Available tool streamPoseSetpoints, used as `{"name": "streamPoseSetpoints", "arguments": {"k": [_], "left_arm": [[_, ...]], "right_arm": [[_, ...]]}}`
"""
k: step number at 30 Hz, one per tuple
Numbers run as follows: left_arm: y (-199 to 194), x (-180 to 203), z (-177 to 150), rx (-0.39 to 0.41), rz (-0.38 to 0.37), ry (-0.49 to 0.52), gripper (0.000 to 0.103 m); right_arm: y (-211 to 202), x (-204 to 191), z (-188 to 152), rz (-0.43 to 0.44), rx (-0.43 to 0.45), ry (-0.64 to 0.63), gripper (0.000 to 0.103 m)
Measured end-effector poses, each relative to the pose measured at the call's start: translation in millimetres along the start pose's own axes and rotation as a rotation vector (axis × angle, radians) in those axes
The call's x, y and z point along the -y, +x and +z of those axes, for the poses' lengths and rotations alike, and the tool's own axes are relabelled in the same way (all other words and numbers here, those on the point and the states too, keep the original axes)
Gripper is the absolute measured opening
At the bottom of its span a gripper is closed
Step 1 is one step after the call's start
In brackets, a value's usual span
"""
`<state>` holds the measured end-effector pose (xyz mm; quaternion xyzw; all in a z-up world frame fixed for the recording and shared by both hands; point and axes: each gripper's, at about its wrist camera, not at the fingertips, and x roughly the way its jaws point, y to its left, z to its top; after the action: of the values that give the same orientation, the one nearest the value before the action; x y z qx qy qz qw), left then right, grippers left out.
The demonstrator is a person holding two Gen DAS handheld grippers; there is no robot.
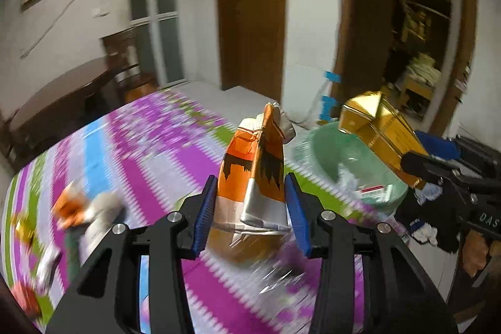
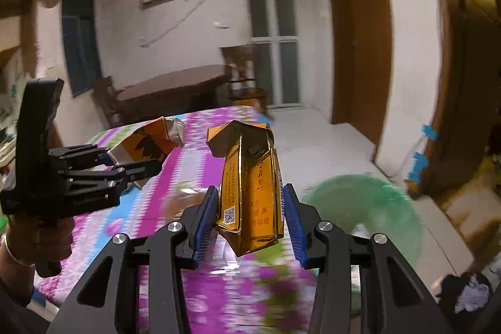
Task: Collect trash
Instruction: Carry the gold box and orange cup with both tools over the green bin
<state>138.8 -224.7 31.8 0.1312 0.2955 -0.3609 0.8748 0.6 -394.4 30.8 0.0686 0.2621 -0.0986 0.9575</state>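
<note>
My left gripper (image 1: 252,208) is shut on a crumpled orange and silver carton (image 1: 250,174), held up above the patterned table cloth (image 1: 150,152). The same left gripper (image 2: 125,160) shows at the left of the right wrist view with the orange carton (image 2: 150,143) in it. My right gripper (image 2: 250,219) is shut on a crushed gold cigarette box (image 2: 250,193). In the left wrist view the gold box (image 1: 379,133) hangs over a green basin (image 1: 338,155) that holds several bits of trash. The green basin (image 2: 375,208) lies right of the gold box, blurred.
More trash lies blurred on the cloth at the left, an orange and white piece (image 1: 78,208) among it. A dark wooden table (image 2: 175,86) with chairs stands behind. A wooden door (image 1: 250,11) and a doorway (image 1: 416,52) to another room are beyond the basin.
</note>
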Motion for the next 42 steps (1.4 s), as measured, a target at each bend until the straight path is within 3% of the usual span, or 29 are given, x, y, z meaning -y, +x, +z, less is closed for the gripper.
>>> {"name": "streamPoseSetpoints", "arguments": {"k": [9, 17, 42], "left_arm": [[69.9, 85.6, 38.2, -0.04, -0.081, 0.166, 0.042], [105.5, 122.4, 52.8, -0.081, -0.113, 0.251, 0.042], [167.6, 157.6, 50.4, -0.211, -0.19, 0.315, 0.043]], "right_arm": [[4.9, 118.1, 26.9, -0.164, -0.146, 0.099, 0.044], [25.9, 197.1, 27.2, -0.231, -0.264, 0.178, 0.044], [75.1, 194.5, 9.7, -0.28, -0.383, 0.195, 0.046]]}}
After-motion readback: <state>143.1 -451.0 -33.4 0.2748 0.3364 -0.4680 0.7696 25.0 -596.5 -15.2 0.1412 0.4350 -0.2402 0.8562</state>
